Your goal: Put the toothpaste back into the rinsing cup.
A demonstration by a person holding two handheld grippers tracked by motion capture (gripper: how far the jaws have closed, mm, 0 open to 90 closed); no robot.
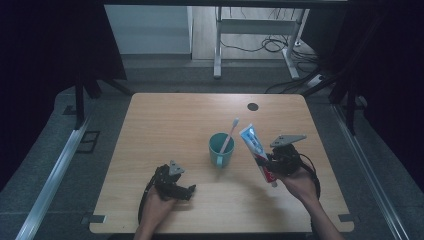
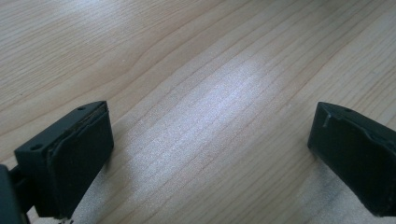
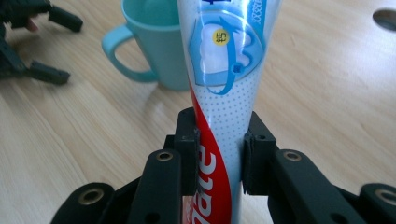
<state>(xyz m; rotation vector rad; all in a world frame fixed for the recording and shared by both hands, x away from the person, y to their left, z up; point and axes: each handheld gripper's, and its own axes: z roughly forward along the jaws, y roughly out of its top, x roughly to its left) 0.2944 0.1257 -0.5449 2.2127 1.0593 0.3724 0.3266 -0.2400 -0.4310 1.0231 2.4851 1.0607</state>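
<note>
The right tool [image 3: 218,154] is clamped low on the tube [image 3: 226,84], held tilted above the surface [image 1: 165,125] just beside the cup [image 1: 221,148] with its brush [image 1: 231,131]: lift it steadily over the rim, while the left tool [image 1: 182,190] rests apart, empty.

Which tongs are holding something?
The right tongs: they pinch the toothpaste tube beside the teal mug. The left tongs stand open over bare table.
</note>
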